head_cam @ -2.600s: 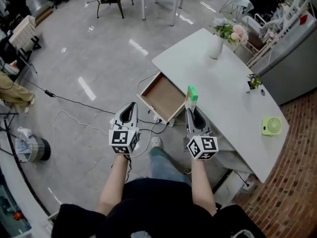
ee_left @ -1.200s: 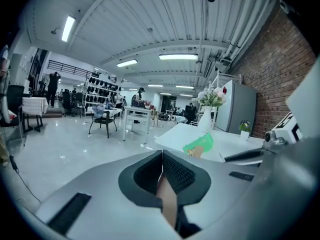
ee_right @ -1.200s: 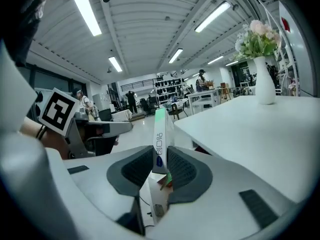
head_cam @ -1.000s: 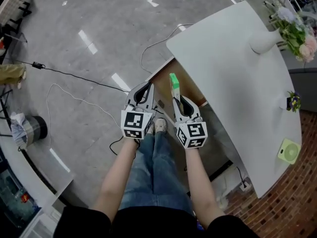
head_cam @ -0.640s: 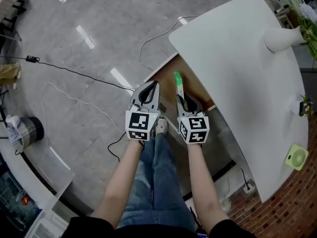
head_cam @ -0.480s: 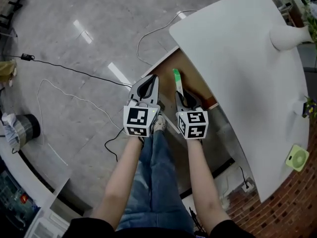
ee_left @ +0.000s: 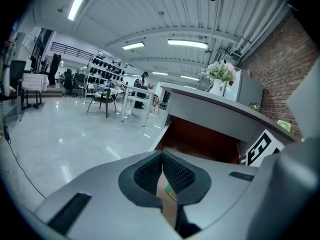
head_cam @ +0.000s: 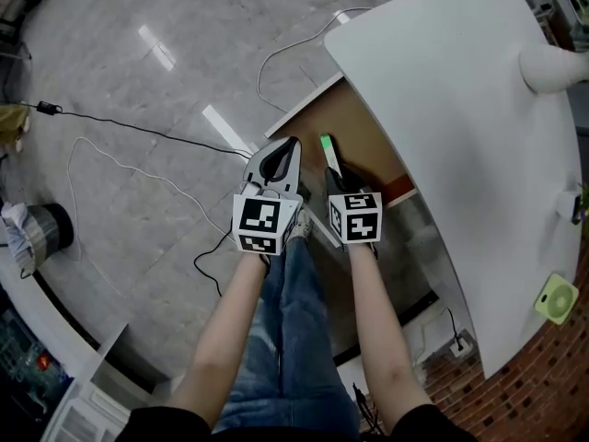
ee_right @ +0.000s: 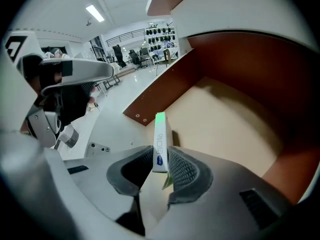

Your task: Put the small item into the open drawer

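The small item is a slim white box with a green end (head_cam: 326, 146). My right gripper (head_cam: 333, 165) is shut on it and holds it upright just inside the near corner of the open drawer (head_cam: 370, 133). In the right gripper view the box (ee_right: 159, 140) stands between the pads of the right gripper (ee_right: 160, 157), over the drawer's pale floor (ee_right: 227, 129) with its brown walls around. My left gripper (head_cam: 288, 147) hangs beside it at the drawer's front, shut and empty. In the left gripper view the left gripper (ee_left: 162, 157) has its pads touching, with the drawer (ee_left: 200, 140) ahead.
The drawer sticks out from under a white tabletop (head_cam: 460, 118). A white vase (head_cam: 558, 66) and a round green item (head_cam: 557, 297) sit at the table's far parts. Cables (head_cam: 175, 141) trail over the grey floor at left. The person's legs (head_cam: 290, 339) are below the grippers.
Both grippers have come closer to the drawer. The right gripper has carried the box from above the drawer's front edge to inside its near corner, lower down.
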{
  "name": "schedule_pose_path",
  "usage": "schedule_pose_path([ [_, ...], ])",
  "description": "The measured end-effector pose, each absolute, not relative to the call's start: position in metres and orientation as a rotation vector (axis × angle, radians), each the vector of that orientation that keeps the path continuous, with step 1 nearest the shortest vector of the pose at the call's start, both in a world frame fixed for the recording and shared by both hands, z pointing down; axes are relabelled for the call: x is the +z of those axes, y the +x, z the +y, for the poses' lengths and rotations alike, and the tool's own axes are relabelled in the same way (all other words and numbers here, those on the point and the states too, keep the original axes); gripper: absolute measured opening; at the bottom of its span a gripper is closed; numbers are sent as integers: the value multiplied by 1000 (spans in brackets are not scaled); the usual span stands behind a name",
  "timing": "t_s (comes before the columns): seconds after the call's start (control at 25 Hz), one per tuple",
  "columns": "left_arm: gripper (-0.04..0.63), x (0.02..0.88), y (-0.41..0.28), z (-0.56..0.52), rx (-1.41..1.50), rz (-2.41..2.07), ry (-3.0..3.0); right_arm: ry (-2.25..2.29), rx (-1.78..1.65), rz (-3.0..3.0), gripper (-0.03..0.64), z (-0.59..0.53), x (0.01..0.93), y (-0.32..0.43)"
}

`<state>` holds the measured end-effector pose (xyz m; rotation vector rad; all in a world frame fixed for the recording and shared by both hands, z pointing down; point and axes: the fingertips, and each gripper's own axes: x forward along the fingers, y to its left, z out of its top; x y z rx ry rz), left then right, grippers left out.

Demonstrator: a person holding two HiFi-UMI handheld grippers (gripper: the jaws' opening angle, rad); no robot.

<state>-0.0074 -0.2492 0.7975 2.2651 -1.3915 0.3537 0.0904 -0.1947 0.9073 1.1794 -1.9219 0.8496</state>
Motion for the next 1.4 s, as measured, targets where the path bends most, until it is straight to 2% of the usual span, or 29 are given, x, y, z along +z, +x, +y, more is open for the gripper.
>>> schedule_pose_path([
  [0.16, 23, 799, -11, -248, 353, -1396, 2256, 1195, 858, -1951, 106, -197, 902, 87],
  [0.36, 23, 801, -11, -245, 353, -1399, 2242, 1228, 866, -1986, 205, -198, 895, 85],
  [0.88, 23, 792, -14, -249, 347, -1399, 2247, 1312, 853, -2015, 212, -210, 873, 87],
  [1.12, 23, 742, -20, -253, 349, -1400, 2284, 1356, 752, -2127, 148, -211, 797, 76],
  [1.4, 23, 635, -28, -249, 346, -1419, 2337, 1554, 694, -2224, 12, -202, 656, 86],
])
